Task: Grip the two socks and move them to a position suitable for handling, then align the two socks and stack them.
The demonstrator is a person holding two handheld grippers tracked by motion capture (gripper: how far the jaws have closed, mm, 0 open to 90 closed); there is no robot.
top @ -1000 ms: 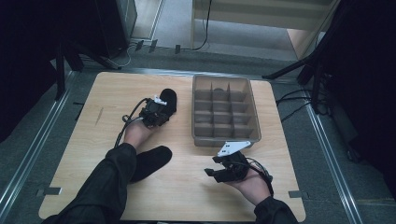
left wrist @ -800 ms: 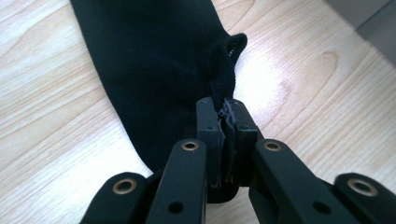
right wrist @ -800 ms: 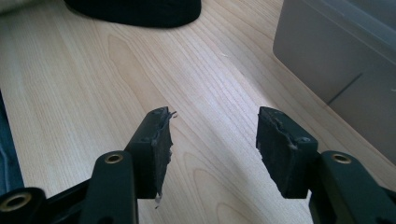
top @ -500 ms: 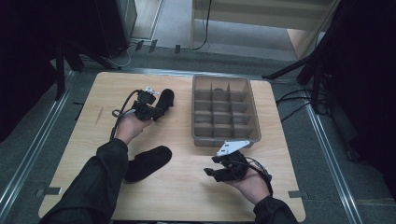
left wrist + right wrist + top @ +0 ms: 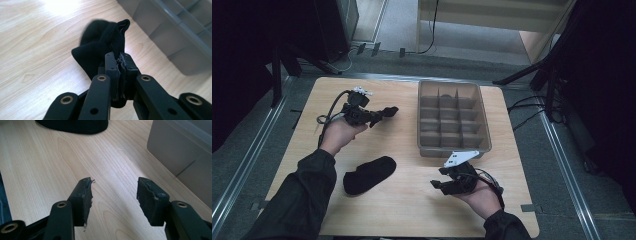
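Since the earlier frame, 1 black sock (image 5: 384, 112) has been lifted off the worktop (image 5: 412, 210) at far left, pinched in the shut left hand-held gripper (image 5: 373, 117). The right hand-held gripper (image 5: 439, 185) is held open, empty, near right. A carry rightward to the divided bin (image 5: 454, 148) is called for next; a 2nd sock (image 5: 369, 174) is left lying near left.

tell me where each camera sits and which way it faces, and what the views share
High view: above the person's side, looking forward and down on the table; both forearms and hands show.
Left gripper view: rides the left gripper, looking along jaws shut on a black sock.
Right gripper view: rides the right gripper, jaws open over wood.
Shared: the grey tray.
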